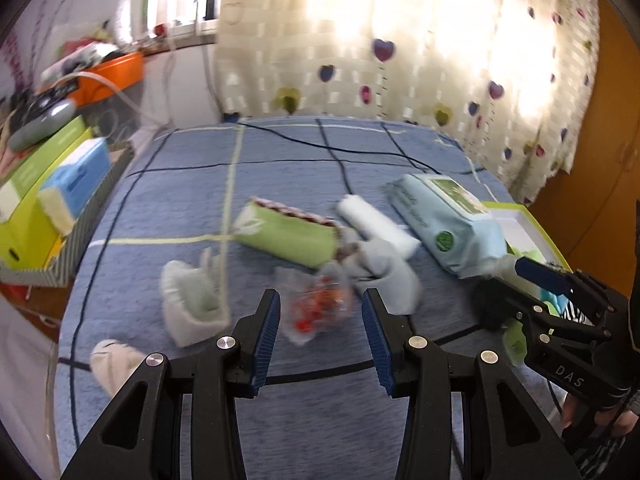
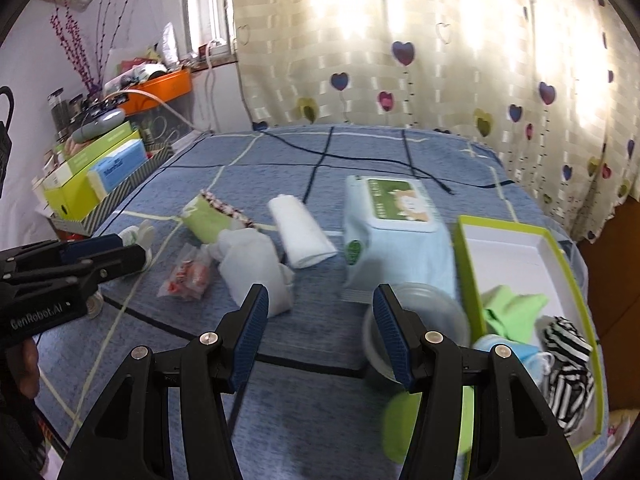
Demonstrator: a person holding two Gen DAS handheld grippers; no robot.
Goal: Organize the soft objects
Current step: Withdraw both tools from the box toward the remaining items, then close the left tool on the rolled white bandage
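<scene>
Both grippers hang empty with jaws apart: the left gripper (image 1: 320, 320) above a clear crinkly packet of red bits (image 1: 316, 308), the right gripper (image 2: 320, 320) beside it. Nearby on the blue checked bedspread (image 2: 320, 400) lie a grey folded cloth (image 2: 256, 272), then a white rolled towel (image 2: 300, 236).

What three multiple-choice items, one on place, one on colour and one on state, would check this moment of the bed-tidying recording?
1. Where does the striped black-and-white cloth lie?
A. in the green-rimmed box
B. on the rolled white towel
C. on the orange tray

2. What colour is the lid label on the wipes pack?
A. red
B. green
C. purple

3. How does the left gripper stand?
A. shut on the towel
B. shut on the wipes pack
C. open, holding nothing

Key:
1 A, the cloth sits inside the box's rim beside a green cloth.
2 B, the label on top is green.
3 C, its jaws stand apart above a clear packet on the bedspread, pressing on nothing.
</scene>
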